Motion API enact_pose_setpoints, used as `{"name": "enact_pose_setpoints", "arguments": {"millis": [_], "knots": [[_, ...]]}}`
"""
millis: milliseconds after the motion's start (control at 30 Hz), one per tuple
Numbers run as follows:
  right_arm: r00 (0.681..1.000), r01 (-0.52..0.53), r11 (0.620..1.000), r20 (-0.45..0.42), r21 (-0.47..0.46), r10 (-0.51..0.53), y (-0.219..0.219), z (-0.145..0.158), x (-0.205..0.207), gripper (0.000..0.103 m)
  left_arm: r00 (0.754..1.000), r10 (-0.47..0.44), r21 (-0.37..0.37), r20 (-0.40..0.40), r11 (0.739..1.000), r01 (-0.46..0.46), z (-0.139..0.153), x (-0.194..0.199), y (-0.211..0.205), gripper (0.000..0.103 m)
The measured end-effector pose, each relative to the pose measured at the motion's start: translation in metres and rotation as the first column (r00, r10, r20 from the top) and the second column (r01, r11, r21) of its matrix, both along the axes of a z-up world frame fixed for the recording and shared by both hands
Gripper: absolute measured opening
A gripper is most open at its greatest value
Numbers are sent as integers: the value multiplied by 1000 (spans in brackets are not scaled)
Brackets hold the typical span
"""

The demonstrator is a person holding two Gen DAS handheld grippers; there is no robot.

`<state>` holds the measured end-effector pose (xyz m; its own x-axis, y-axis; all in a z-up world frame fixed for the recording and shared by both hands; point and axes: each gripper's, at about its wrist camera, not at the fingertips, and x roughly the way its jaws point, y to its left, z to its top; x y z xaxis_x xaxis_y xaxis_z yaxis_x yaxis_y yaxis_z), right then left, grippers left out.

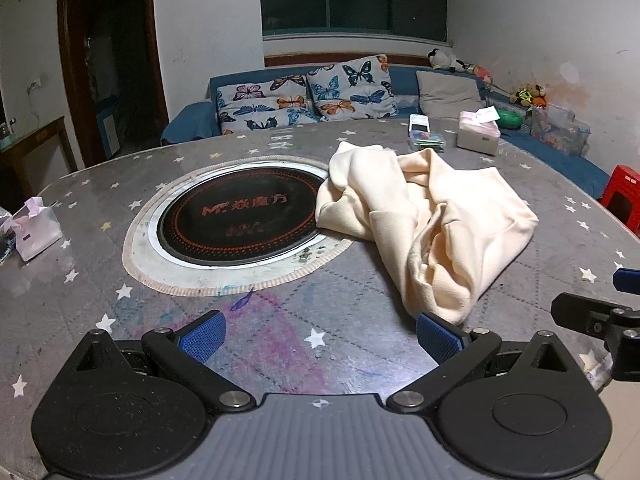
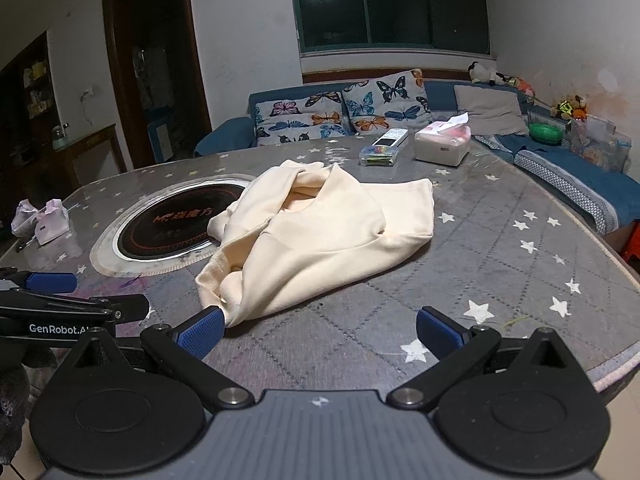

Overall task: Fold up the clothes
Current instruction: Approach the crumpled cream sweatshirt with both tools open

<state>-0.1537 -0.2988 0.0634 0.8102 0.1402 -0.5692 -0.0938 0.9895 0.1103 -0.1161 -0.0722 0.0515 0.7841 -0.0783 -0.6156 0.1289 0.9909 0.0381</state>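
Star-print table (image 2: 500,248) holds a crumpled cream garment (image 2: 320,236) lying diagonally; both grippers' jaws spread, empty.

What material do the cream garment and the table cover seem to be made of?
Cream garment: probably a soft fleece or thick cotton knit, matte; it lies in bulky, rounded folds without sharp creases. Table cover: looks like quilted grey fabric with printed stars, under a clear glossy layer, perhaps; light reflects on it.

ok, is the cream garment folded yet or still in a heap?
Still a heap. The cream garment lies crumpled on the table, layers bunched and twisted, one edge over the black cooktop ring. No flat folds visible.
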Motion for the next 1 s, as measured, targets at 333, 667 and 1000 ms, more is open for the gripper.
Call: {"name": "enact_pose_setpoints", "arguments": {"millis": [333,667,1000], "knots": [[1000,7,1000,24,-10,-6,2,6,-9,103,1000,-10,5,27,1000,10,5,-10,-2,103],[999,2,1000,32,-15,-1,4,10,-10,103,999,-15,8,37,1000,15,9,-11,-5,103],[1000,-2,1000,25,-15,3,5,10,-5,103,999,-22,12,33,1000,21,10,-9,-7,103]]}}
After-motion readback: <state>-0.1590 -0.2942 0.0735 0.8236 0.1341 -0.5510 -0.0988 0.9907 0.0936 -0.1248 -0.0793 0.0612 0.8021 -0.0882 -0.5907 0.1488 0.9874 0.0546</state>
